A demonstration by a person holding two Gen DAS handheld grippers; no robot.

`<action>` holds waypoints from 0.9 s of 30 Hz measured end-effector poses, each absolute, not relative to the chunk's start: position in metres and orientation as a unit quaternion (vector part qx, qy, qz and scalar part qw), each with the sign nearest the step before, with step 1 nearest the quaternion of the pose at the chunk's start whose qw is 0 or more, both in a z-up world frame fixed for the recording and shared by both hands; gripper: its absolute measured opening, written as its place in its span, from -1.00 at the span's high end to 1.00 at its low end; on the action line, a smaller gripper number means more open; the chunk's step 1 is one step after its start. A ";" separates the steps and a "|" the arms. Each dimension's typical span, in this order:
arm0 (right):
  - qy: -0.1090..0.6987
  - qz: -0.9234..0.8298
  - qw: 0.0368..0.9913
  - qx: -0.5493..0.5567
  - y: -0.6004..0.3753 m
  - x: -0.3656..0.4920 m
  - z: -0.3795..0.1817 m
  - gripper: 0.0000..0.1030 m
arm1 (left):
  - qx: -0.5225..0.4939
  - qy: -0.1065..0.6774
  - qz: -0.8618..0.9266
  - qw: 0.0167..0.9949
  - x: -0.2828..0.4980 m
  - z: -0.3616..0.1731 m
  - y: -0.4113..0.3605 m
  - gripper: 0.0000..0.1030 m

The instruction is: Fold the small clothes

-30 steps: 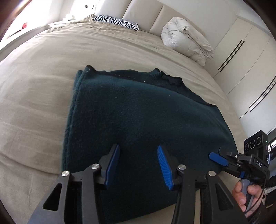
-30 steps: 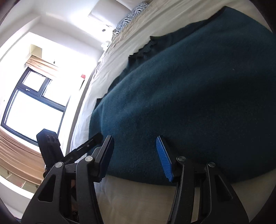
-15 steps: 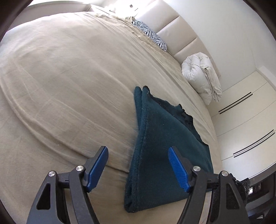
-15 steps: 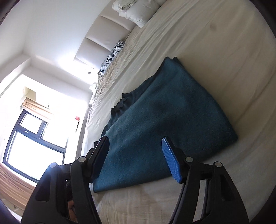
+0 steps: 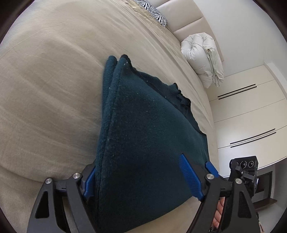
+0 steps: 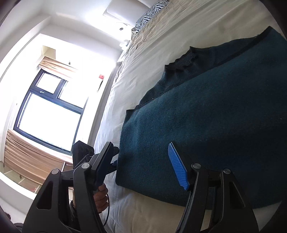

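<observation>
Nearest in the left wrist view, the left claw (image 5: pixel 141 177) is wide open and stands over the near corner of the dark teal sweater (image 5: pixel 143 136); its left finger is beside the folded edge, its right finger lies over the top of the cloth, and it holds nothing yet. In the right wrist view the right claw (image 6: pixel 143 164) is also wide open and empty, placed at the other near corner of the sweater (image 6: pixel 215 114), with one finger just outside the edge and one above the cloth. The sweater lies folded in layers on the bed (image 5: pixel 46 75), near its front edge, with the ribbed collar on the far side. Beyond the sweater, a rolled white duvet (image 5: pixel 202 59) and a zebra pillow (image 5: pixel 154 10) rest at the headboard. I think the next step is to pinch both corners. The risk is that a claw catches only the top layer, because the stacked edges are thick and soft; then the lower layers would stay behind and the fold would open or become crooked.
</observation>
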State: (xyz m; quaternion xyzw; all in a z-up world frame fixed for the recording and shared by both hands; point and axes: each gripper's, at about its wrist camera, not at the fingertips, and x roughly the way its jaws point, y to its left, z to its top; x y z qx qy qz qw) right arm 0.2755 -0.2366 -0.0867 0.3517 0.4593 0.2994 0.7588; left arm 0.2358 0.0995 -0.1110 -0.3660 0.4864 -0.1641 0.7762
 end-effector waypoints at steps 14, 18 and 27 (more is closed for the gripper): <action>0.501 0.320 0.718 0.362 -0.203 0.312 -0.111 -0.22 | -0.416 0.490 -0.199 0.740 0.251 -0.127 0.099 0.37; 0.530 0.319 0.701 0.354 -0.191 0.327 -0.128 -0.23 | -0.441 0.490 -0.204 0.723 0.253 -0.135 0.105 0.60; 0.525 0.343 0.682 0.376 -0.204 0.330 -0.133 -0.23 | -0.413 0.474 -0.211 0.748 0.255 -0.091 0.089 0.64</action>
